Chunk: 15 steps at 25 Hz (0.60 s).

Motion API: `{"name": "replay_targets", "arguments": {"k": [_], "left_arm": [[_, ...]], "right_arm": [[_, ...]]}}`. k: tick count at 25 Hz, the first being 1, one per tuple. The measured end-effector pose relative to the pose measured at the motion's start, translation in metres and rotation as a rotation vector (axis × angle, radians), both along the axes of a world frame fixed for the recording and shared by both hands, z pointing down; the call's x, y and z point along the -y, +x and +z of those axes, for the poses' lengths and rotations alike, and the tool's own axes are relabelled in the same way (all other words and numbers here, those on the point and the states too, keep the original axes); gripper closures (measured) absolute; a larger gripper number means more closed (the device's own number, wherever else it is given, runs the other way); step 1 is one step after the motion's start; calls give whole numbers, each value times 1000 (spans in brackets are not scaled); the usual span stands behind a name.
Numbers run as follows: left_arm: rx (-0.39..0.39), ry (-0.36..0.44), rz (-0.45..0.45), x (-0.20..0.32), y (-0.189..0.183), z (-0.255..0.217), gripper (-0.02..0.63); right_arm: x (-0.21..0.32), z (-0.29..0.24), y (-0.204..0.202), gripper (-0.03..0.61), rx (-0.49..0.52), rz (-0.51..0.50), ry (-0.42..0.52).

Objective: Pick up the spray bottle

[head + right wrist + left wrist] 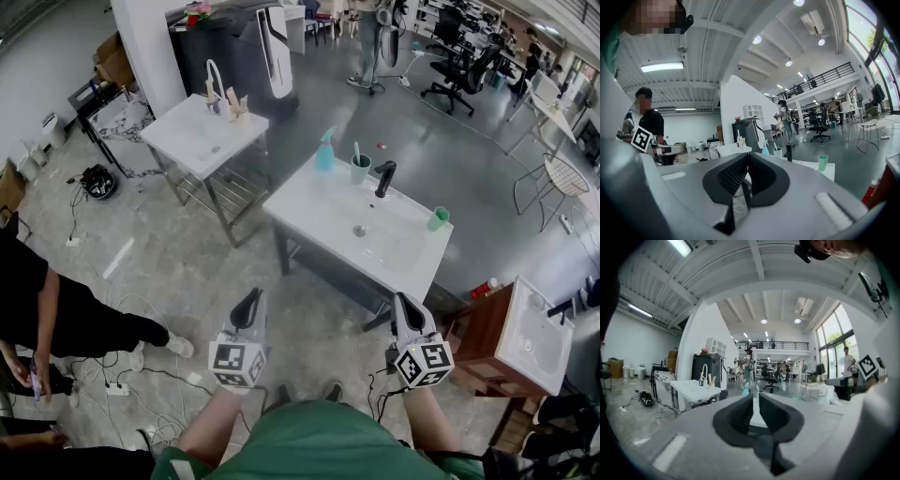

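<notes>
The teal spray bottle [324, 152] stands upright at the far left corner of a white sink table [319, 202], well ahead of both grippers. It shows small and distant in the left gripper view [745, 390] and in the right gripper view [765, 148]. My left gripper [248, 307] hangs over the floor short of the table, its jaws shut with nothing between them [755, 397]. My right gripper [405, 309] is level with it near the table's front right corner, jaws shut and empty too [748, 157].
On the sink table are a grey cup [360, 168] beside the bottle, a black faucet [384, 178] and a green cup [438, 218]. A second white table [202, 136] stands to the left, a wooden cabinet [487, 333] to the right. A person [56, 319] and cables are at left.
</notes>
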State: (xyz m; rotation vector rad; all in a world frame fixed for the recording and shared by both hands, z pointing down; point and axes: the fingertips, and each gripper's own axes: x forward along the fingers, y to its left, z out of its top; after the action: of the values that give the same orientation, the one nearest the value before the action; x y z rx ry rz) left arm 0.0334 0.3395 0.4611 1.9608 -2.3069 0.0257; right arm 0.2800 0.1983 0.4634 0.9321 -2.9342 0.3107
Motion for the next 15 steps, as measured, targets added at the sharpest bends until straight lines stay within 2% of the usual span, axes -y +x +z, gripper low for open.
{"name": "replay_targets", "arguments": {"k": [12, 15], "left_arm": [[27, 11, -11, 27, 39, -14, 569], [44, 20, -28, 31, 48, -19, 524]], "right_arm": [[27, -11, 39, 575, 32, -6, 28], [37, -16, 51, 574, 25, 9, 72]]}}
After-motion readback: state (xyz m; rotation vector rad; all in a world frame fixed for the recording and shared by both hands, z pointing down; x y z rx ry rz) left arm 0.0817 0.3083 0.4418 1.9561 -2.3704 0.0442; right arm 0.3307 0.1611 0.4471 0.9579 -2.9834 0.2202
